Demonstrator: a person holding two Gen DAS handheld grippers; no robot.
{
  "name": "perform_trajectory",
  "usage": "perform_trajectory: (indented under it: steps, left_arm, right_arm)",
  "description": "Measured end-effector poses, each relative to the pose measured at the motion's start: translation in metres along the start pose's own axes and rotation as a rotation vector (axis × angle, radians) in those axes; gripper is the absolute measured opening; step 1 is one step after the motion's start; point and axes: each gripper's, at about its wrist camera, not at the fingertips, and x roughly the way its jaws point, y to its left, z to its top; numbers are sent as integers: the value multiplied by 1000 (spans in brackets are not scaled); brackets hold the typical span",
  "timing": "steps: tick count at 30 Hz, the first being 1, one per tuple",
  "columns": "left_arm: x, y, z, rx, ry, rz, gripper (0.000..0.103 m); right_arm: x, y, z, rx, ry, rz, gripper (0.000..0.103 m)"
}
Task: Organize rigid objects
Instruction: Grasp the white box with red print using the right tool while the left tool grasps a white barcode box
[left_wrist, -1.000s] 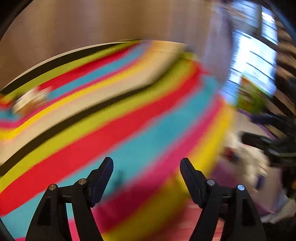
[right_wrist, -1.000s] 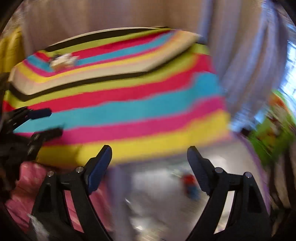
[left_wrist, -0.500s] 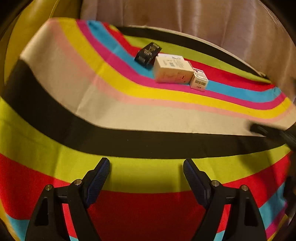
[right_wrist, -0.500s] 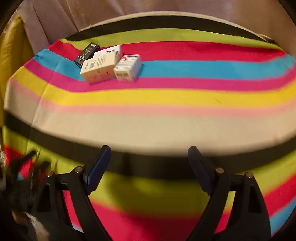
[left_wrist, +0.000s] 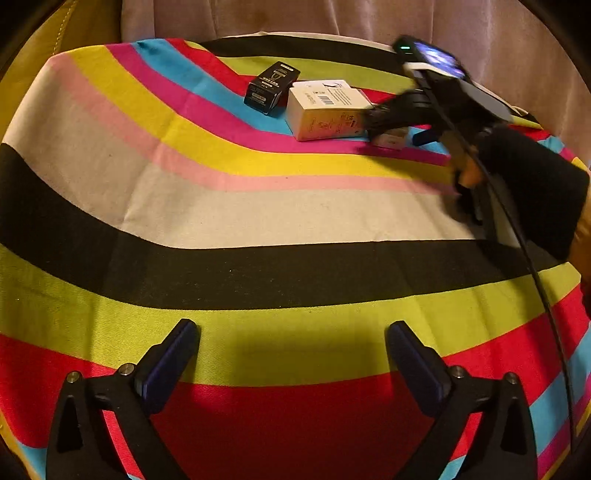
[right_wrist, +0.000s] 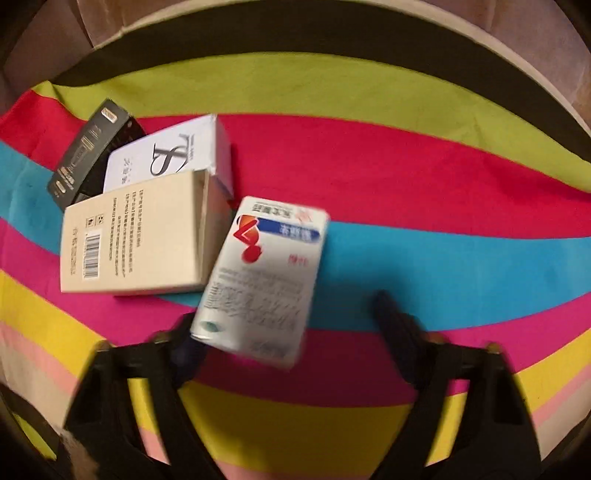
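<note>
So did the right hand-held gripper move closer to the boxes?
Yes. The right hand-held gripper has come forward across the striped cloth; the small white box, far away 0.5 s ago, now sits between its open fingers.

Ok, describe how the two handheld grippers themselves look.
The left gripper has black plastic fingers with dark blue pads and silver screws. In the left wrist view, the right gripper is also black, with a lit phone-like screen on top, a black cable, and a black-gloved hand holding it.
</note>
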Motion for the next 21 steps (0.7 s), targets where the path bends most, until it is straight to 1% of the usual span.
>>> perform_trajectory:
  steps: [2,3,7,8,9,11,12,13,14,15,17,18,19,21]
  left_arm:
    - [0,1,0,0,1,-1,103]
    - [0,1,0,-2,2,2,103]
    - [1,0,3,-9,8,11,103]
    - [1,-1,4,-14,10,15,103]
    - [3,-2,7,-7,12,10,103]
    - [14,-9,24,64,35,-27,103]
    - [22,-14,39,124,39,-37,103]
    - [28,-19,55,181,19,-55,103]
    - [32,-23,71,246,-19,-83,103]
    - [37,-28,93,338,-70,-97,103]
    - [45,-35,124,493,-131,-90,103]
    - [50,-38,141,574,-158,-72,103]
    - [55,-39,159,630,-173,-57,103]
    - [66,-39,186,655,-158,-65,103]
  right_arm:
    - [-14,-15,-14,-15,12,21,44]
    - [-26,-27,-28,-12,19,54,44]
    - [-73,-65,-89,-37,28,45,44]
    - [-89,-75,-112,-46,30,44,44]
    - [-99,-81,-126,-53,29,44,45]
    - [-123,-89,-159,-86,21,54,45]
    - [-133,-91,-171,-94,16,61,45]
    - [-138,-93,-178,-96,12,63,45]
    - [-143,-95,-186,-101,2,64,45]
    - [-148,-97,-192,-105,-10,68,45]
    - [-152,-102,-196,-77,-33,79,46]
    - [-153,-104,-198,-63,-41,80,46]
    - [-154,-106,-201,-52,-52,76,46]
    - [-156,-104,-203,-61,-68,59,46]
